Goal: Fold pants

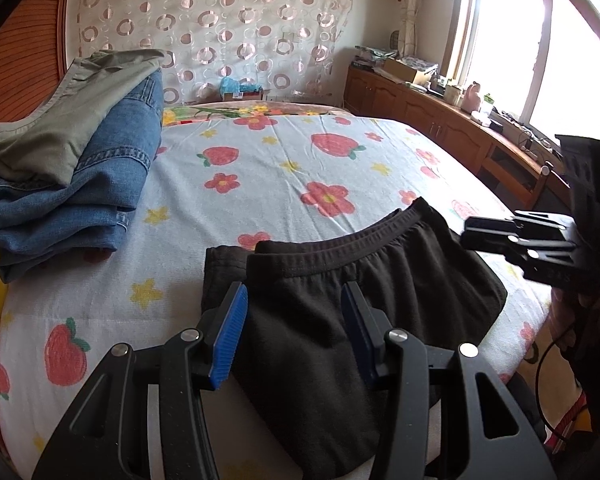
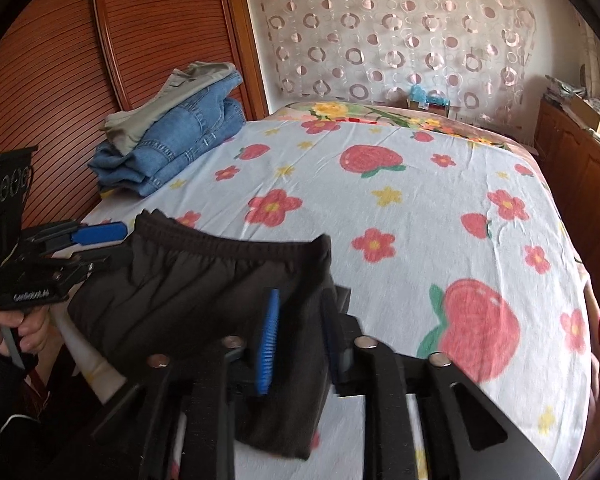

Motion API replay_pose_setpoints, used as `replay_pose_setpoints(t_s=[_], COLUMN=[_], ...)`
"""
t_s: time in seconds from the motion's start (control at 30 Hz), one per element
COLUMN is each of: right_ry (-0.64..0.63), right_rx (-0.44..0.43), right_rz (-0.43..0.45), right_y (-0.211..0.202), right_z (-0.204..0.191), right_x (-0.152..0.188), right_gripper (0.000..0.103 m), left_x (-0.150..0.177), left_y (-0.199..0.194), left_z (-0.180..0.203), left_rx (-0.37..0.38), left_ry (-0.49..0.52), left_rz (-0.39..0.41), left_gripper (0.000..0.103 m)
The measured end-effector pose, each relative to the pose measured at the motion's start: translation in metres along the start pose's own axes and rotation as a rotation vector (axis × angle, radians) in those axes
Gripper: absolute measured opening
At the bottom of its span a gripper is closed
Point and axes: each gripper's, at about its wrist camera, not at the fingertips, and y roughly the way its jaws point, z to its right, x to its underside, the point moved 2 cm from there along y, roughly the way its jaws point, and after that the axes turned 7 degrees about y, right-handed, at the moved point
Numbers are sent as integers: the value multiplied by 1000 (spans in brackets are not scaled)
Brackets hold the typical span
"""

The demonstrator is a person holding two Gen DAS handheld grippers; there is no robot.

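- The dark brown pants [image 1: 340, 300] lie folded near the front edge of the bed [image 1: 284, 168], waistband toward the far side.
- The left claw [image 1: 296, 332] hovers over the pants, its blue pads [image 1: 230, 340] spread wide and gripping nothing.
- The right claw [image 2: 300, 328] is also released; cloth shows between its pads [image 2: 269, 340], but they stand apart.
- A stack of blue jeans [image 1: 80, 200] with a grey-green garment [image 1: 68, 120] on top sits at the bed's far left corner, well apart from the pants.
- A wooden cabinet [image 1: 440, 120] runs below the window [image 1: 540, 40].
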Motion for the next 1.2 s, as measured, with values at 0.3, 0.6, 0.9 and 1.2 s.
replay_pose_setpoints(t_s=[0.3,0.6,0.9,1.2], right_ry=[8,44,56,36], right_rx=[-28,-27,-45,-44], right_rz=[-21,-57,-79,-87], right_y=[-29,-46,-38,-37], right_z=[-1,8,4,3], right_x=[24,49,51,53], right_gripper=[29,29,29,6], left_x=[19,53,57,51], left_y=[-14,-30,-29,-37], left_z=[5,21,19,15], left_rx=[23,77,77,67], left_ry=[0,3,-9,4], left_rz=[-13,-47,-46,-21], left_gripper=[50,38,16,9])
